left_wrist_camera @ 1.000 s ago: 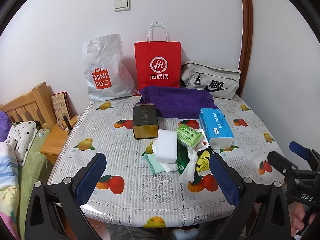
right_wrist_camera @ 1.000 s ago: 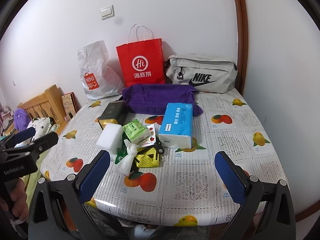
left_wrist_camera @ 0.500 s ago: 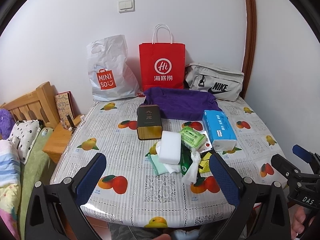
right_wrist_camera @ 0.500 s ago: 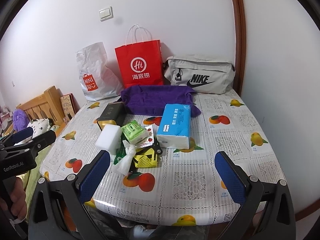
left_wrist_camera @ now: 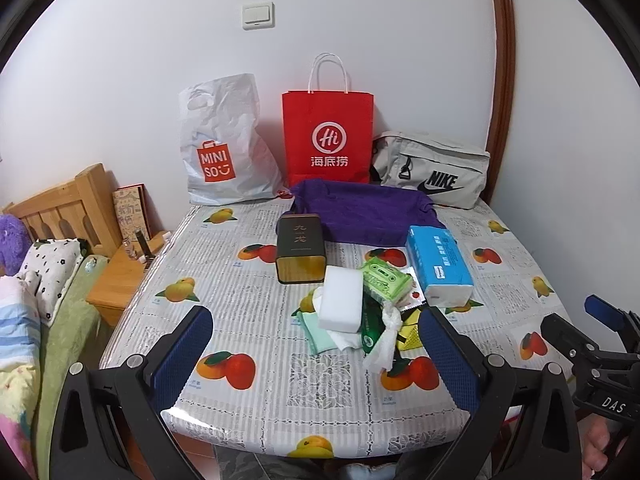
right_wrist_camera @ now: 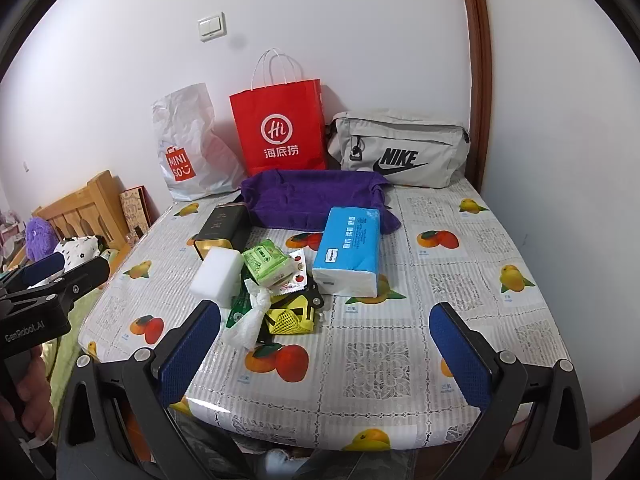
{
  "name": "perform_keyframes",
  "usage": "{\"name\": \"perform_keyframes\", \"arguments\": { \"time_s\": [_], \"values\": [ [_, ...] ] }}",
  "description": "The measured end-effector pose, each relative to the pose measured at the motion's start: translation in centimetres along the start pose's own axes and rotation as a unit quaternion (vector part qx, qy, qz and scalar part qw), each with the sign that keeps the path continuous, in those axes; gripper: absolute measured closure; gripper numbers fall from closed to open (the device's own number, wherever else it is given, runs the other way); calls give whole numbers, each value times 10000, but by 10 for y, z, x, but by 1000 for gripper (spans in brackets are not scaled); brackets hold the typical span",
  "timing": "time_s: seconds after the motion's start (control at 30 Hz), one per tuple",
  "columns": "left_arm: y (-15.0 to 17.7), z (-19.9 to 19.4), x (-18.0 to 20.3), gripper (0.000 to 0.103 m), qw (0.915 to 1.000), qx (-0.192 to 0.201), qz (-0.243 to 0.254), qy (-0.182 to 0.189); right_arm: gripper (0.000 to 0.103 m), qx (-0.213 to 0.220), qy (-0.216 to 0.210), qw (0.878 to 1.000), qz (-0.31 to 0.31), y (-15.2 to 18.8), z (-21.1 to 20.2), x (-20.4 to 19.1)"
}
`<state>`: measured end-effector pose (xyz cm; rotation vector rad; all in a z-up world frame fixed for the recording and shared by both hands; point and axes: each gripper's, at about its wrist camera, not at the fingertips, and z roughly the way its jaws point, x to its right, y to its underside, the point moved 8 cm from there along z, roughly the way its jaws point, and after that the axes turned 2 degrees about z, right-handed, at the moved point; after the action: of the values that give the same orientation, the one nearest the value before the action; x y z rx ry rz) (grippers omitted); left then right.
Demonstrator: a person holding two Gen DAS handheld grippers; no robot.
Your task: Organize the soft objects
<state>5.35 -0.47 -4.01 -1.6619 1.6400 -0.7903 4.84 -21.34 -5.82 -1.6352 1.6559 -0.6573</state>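
Both views have pulled back slightly; left gripper (left_wrist_camera: 316,354) and right gripper (right_wrist_camera: 326,352) hang wide, empty. Untouched at 12 o'clock: white foam block (left_wrist_camera: 341,299), blue tissue pack (right_wrist_camera: 347,251).

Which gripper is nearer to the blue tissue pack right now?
Right, by a small margin. The blue tissue pack lies ahead between the right gripper's open fingers; from the left gripper it sits off toward the right finger. Neither touches it.

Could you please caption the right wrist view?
Open right claw before a table with tissue pack, sponge and purple towel.
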Motion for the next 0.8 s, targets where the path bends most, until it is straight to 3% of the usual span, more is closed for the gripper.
{"name": "perform_keyframes", "arguments": {
  "time_s": [0.8],
  "values": [
    [-2, -4, 4, 0, 9999, 22, 22, 133, 0, 38, -8, 10000, -86, 0, -1, -7]
  ]
}}
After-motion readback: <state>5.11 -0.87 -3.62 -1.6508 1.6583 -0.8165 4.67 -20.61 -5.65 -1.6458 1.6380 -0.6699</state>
